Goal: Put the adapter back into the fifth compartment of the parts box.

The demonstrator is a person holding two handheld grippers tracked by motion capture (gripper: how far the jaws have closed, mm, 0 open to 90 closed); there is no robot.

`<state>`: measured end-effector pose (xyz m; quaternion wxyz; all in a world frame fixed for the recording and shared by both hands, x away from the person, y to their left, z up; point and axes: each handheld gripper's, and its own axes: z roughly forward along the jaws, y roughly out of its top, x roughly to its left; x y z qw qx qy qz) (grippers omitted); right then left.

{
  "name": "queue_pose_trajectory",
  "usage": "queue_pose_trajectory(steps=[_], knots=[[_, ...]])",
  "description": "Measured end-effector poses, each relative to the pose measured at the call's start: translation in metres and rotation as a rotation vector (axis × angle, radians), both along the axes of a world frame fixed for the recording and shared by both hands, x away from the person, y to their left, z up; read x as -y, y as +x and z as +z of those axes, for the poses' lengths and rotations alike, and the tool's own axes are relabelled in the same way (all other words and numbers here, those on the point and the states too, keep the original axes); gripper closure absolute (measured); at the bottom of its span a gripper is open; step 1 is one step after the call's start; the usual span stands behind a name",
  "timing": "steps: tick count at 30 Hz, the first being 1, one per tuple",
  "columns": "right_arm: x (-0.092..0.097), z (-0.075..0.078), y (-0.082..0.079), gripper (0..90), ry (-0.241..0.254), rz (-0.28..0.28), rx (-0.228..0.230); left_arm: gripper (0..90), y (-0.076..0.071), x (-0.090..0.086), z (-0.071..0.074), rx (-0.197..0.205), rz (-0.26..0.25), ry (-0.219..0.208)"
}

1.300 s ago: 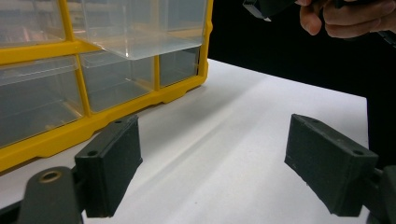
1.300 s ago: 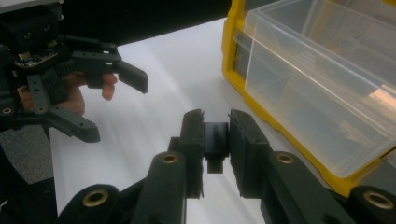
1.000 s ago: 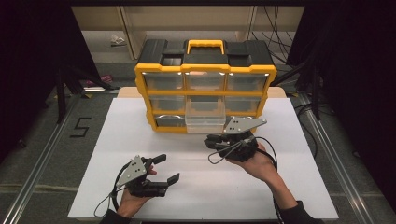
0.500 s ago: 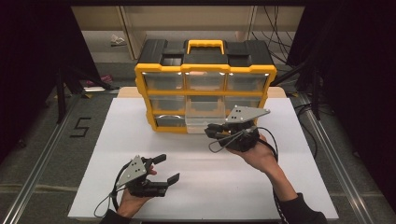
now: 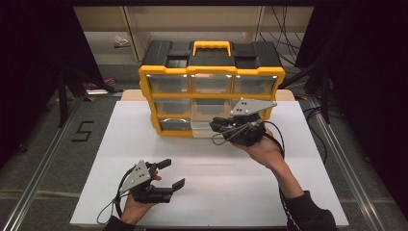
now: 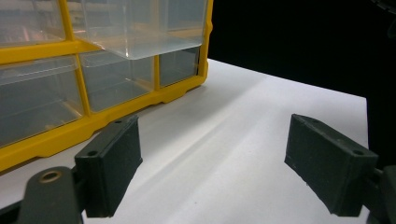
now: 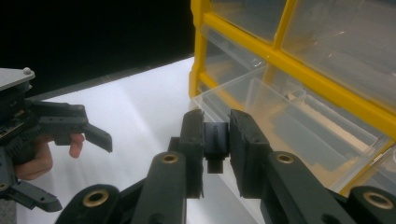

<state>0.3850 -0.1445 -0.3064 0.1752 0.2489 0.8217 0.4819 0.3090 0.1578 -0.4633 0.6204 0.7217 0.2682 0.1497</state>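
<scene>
**Small black part raised to the pulled-out drawer**

High view: The right gripper (image 5: pixel 217 126) is seen higher and nearer the yellow organizer (image 5: pixel 211 89) than a second ago, when it was held lower over the white table (image 5: pixel 231 192). It is now placed just in front of the pulled-out clear drawer (image 5: pixel 204 126) in the bottom row. The left gripper (image 5: pixel 168 174) is found unmoved near the front edge, its jaws spread with nothing between them.

Left gripper view: The two jaws are seen wide apart over the bare white table, with the organizer's lower drawers to the left and the open drawer (image 6: pixel 135 32) jutting out above.

Right gripper view: The jaws are pressed onto a small black part (image 7: pixel 215 142), which is pinched between the pads. The part is held just beside the near rim of the open drawer (image 7: pixel 280 121). The left gripper (image 7: pixel 79 154) is seen farther off.
</scene>
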Motion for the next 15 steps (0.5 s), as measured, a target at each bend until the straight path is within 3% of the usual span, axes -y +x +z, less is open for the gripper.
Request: queue_pose_trajectory(steps=[15], knots=[[0.002,0.009,0.015,76.3,0.011,-0.043,0.009,17.7,0.000,0.000,0.000,0.001,0.003,-0.001]])
